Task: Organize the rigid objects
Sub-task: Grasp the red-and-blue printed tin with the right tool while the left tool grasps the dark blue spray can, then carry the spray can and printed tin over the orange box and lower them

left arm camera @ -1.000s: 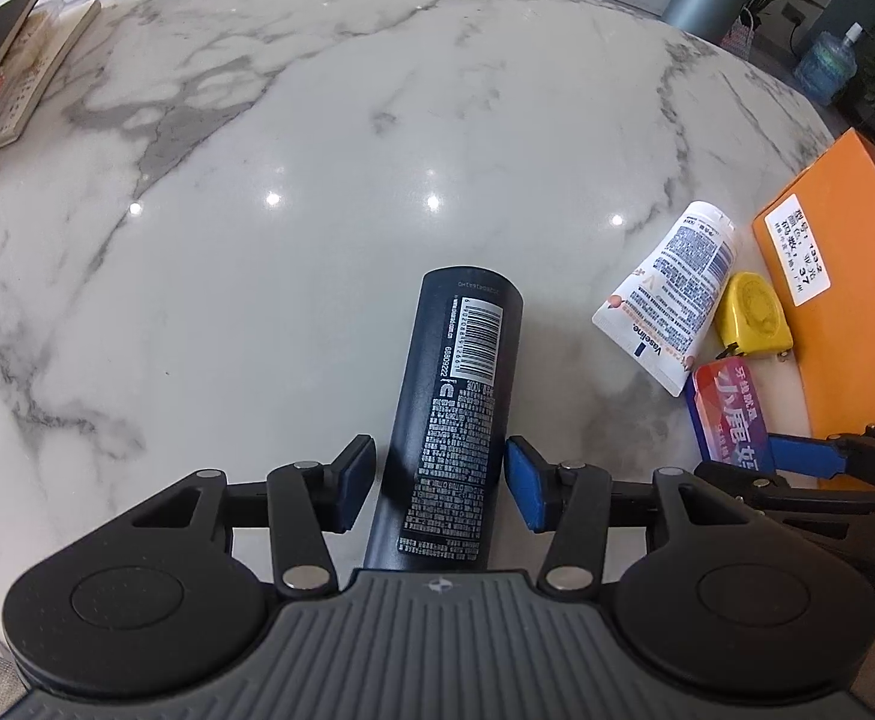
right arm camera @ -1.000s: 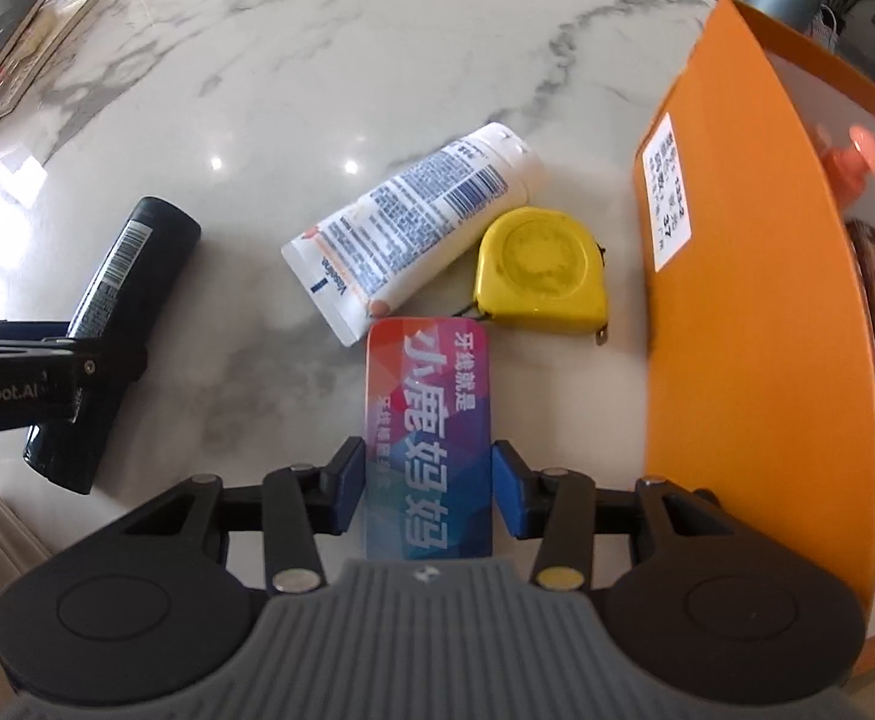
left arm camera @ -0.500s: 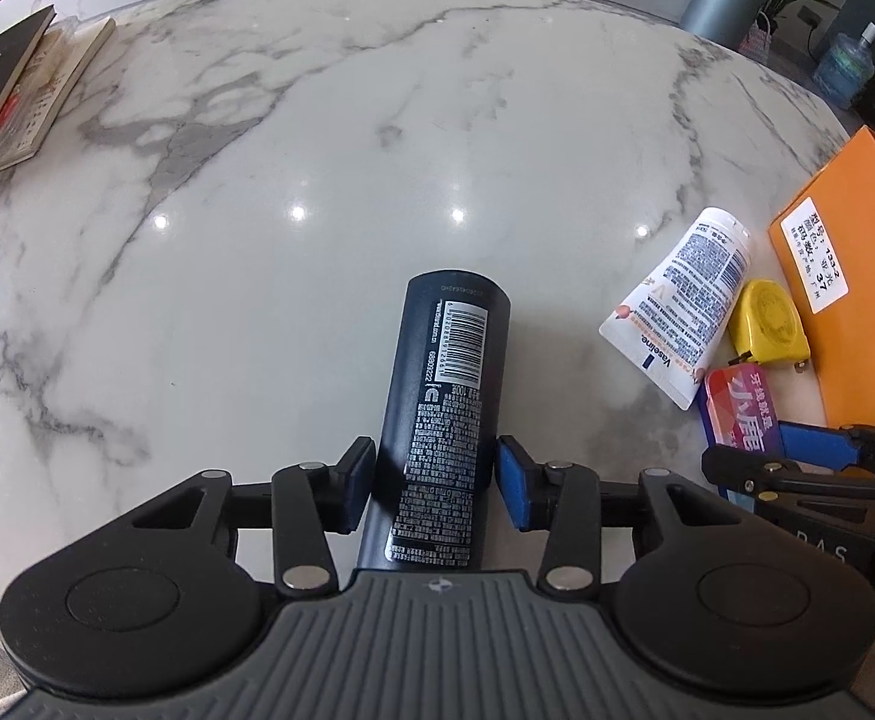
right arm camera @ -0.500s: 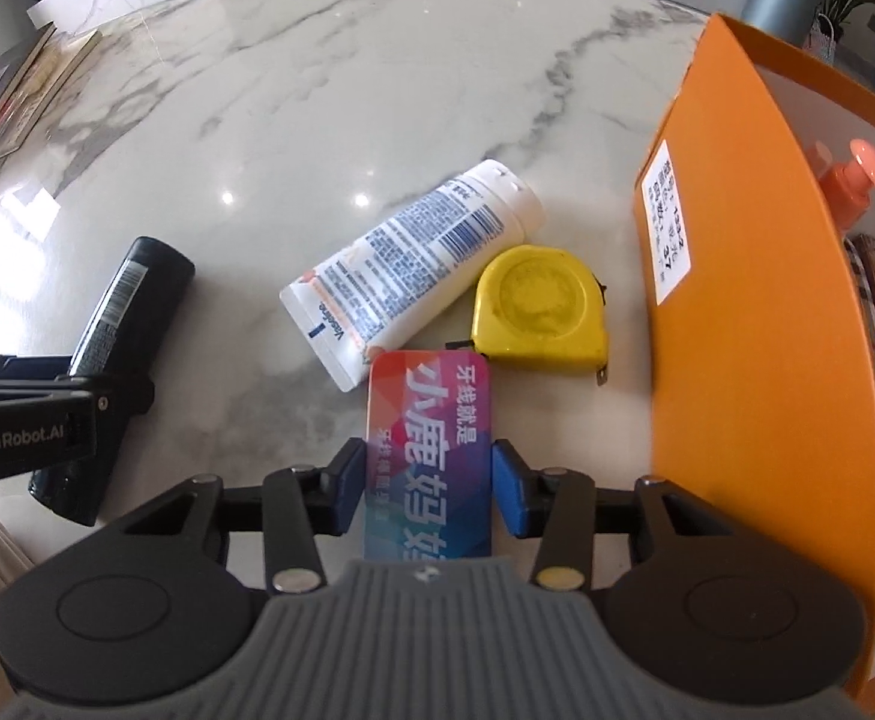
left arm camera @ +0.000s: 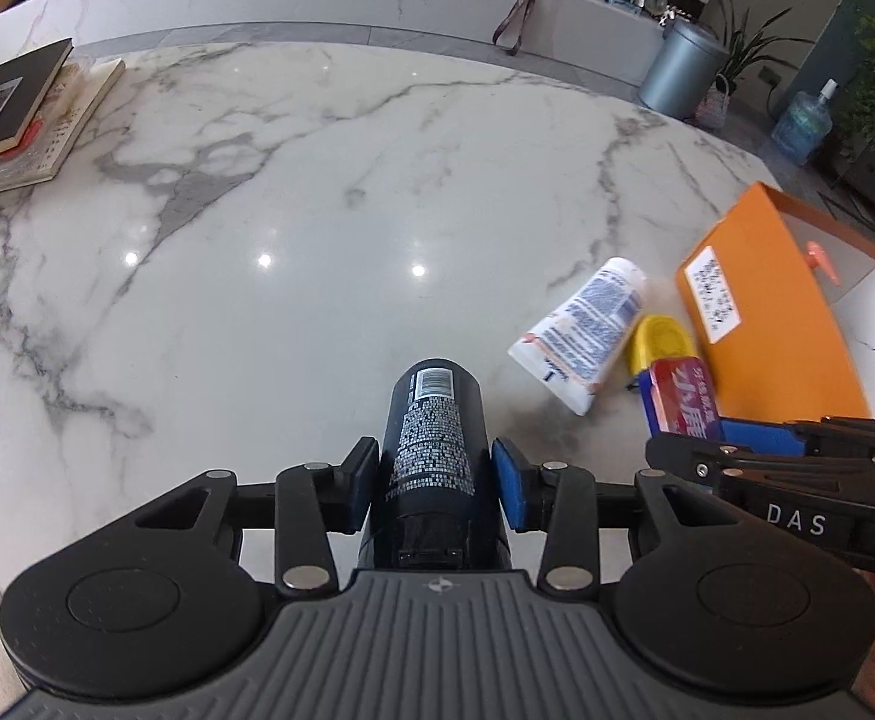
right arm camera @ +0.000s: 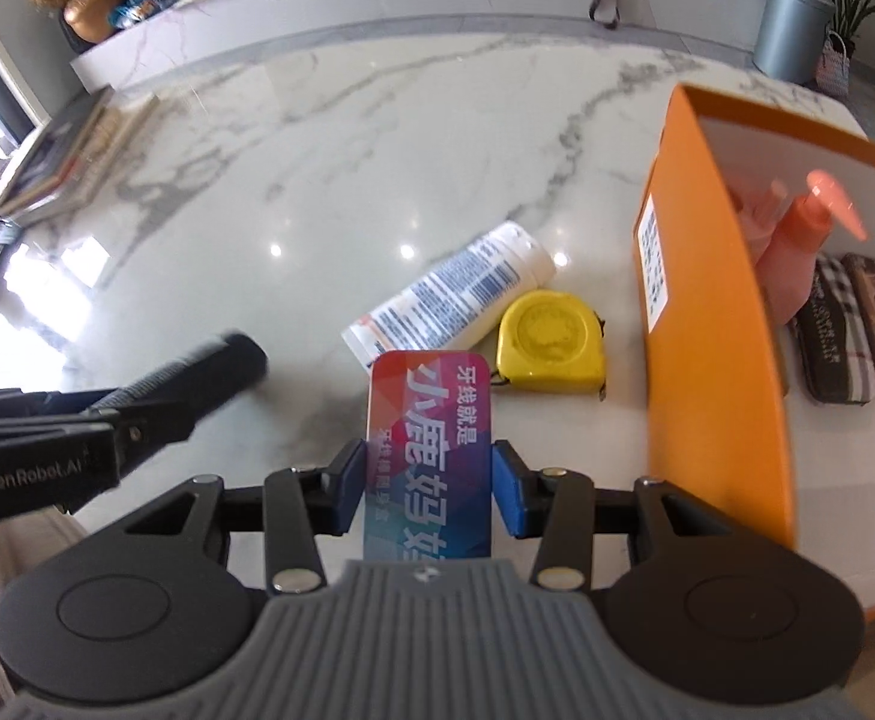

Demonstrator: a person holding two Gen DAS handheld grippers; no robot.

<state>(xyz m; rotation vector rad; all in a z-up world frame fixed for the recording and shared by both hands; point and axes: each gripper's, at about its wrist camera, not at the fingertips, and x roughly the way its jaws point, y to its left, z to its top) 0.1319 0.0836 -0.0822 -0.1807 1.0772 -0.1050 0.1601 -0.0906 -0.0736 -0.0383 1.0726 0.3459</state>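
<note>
The left tongs (left arm camera: 431,483) have just been closing and now clamp the dark bottle (left arm camera: 434,456) between their blue pads, its far end lifted off the marble tabletop (left arm camera: 317,210). The right tongs (right arm camera: 428,492) grip the colourful flat box (right arm camera: 428,450), also raised. Only the right view looks into the orange box (right arm camera: 713,372): a pink pump bottle (right arm camera: 797,246) and two patterned cases (right arm camera: 851,324) lie inside (the left view shows just the pump tip). The white tube (right arm camera: 455,300) and yellow tape measure (right arm camera: 548,342) lie side by side on the tabletop. Only the left view shows the books (left arm camera: 11,120) sharply.
</note>
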